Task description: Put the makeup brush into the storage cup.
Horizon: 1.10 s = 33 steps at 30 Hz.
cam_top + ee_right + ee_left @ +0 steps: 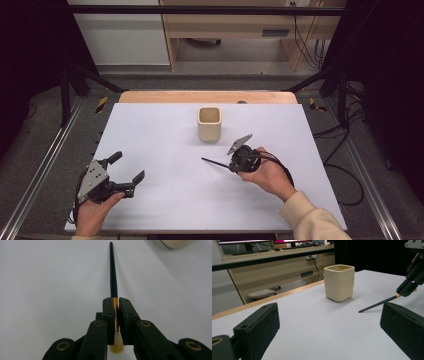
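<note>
My right claw pinches the paintbrush at its gold ferrule, bristles tucked back toward my palm and the dark handle running straight ahead, its tip down on the white tabletop. Beyond the tip and off to one side stands the cream cup. I judge I should lift first, tilt the handle up, then lower it into the cup's mouth. My left claw rests spread wide and empty, well apart.
</note>
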Tool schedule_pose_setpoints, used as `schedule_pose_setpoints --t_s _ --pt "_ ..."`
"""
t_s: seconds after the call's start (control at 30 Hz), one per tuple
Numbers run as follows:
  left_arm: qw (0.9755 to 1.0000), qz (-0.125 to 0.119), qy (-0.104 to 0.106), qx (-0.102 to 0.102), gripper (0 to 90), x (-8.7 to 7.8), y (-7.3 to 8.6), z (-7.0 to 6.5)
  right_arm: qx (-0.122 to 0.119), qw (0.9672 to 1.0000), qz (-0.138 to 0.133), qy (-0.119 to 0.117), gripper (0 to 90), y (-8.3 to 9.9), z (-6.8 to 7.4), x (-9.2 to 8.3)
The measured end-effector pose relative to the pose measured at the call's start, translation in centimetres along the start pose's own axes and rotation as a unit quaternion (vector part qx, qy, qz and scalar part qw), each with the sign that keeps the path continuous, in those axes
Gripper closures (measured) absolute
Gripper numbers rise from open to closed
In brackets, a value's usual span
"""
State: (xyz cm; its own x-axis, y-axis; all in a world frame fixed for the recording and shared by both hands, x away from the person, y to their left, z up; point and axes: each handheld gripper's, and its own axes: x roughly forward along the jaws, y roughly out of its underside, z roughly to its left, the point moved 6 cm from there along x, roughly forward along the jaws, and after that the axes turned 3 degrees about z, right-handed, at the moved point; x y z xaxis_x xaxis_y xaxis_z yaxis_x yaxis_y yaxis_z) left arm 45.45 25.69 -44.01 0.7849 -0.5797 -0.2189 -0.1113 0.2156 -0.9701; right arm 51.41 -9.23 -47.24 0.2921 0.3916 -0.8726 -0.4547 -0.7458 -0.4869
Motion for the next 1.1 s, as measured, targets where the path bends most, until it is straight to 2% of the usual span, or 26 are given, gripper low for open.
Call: schedule_pose_setpoints --t_s 0.27,0.4,0.9,1.1 --pt "0.9999 0.008 0.002 0.013 1.8 0.2 0.0 -0.4 -0.011 0.9999 -0.004 0.002 84.2 -0.5 0.2 -0.7" --pt "0.9999 0.008 0.003 0.012 1.8 0.2 0.0 -0.4 -0.015 0.9999 0.001 -0.001 84.2 -0.4 0.3 -0.6" --pt "0.9998 0.010 0.006 0.018 1.9 0.3 -0.1 -0.8 -0.018 0.9997 -0.014 -0.007 84.3 -1.2 0.6 -1.8" --pt "0.9983 0.030 0.006 0.051 1.9 0.9 -0.4 -1.7 -0.028 0.9994 -0.015 -0.011 84.3 -1.8 0.7 -2.7"
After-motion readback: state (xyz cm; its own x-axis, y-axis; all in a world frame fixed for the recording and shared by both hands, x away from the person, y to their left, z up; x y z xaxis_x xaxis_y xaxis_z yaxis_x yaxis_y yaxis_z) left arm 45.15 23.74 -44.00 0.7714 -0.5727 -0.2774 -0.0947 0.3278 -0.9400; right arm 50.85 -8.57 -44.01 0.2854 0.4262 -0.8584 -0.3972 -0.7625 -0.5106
